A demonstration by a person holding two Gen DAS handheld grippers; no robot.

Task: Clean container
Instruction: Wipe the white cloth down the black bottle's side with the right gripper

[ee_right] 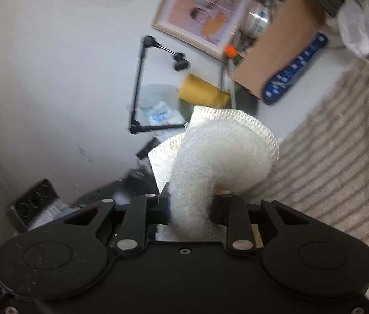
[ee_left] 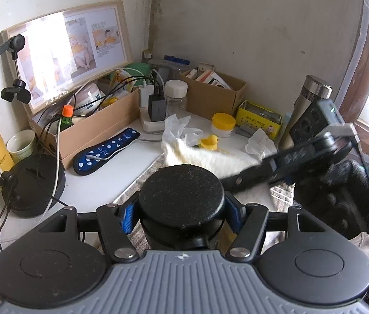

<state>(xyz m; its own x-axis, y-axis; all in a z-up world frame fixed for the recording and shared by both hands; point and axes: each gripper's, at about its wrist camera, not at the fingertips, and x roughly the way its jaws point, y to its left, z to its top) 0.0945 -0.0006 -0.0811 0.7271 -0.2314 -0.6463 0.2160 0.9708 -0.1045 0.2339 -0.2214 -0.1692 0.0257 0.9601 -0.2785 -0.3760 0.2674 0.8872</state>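
A black container with a round, dusty black lid (ee_left: 181,196) sits upright between the blue-padded fingers (ee_left: 126,218) of my left gripper (ee_left: 181,217), which is shut on it. Just behind the container lies a white fluffy cloth (ee_left: 210,159). My right gripper (ee_left: 232,181) comes in from the right, held by a black-gloved hand (ee_left: 341,193), with its tips at the cloth close to the lid. In the right wrist view my right gripper (ee_right: 192,209) is shut on the white cloth (ee_right: 218,151), which curls up over the fingers. That view is blurred.
Clutter fills the counter behind: two cardboard boxes (ee_left: 100,128) (ee_left: 210,91), a yellow-lidded jar (ee_left: 223,124), a yellow tin (ee_left: 259,119), a steel flask (ee_left: 307,104), crumpled tissue (ee_left: 179,128) and a blue dotted case (ee_left: 105,151). A black round stand base (ee_left: 35,183) stands left. A striped mat (ee_right: 341,157) lies below.
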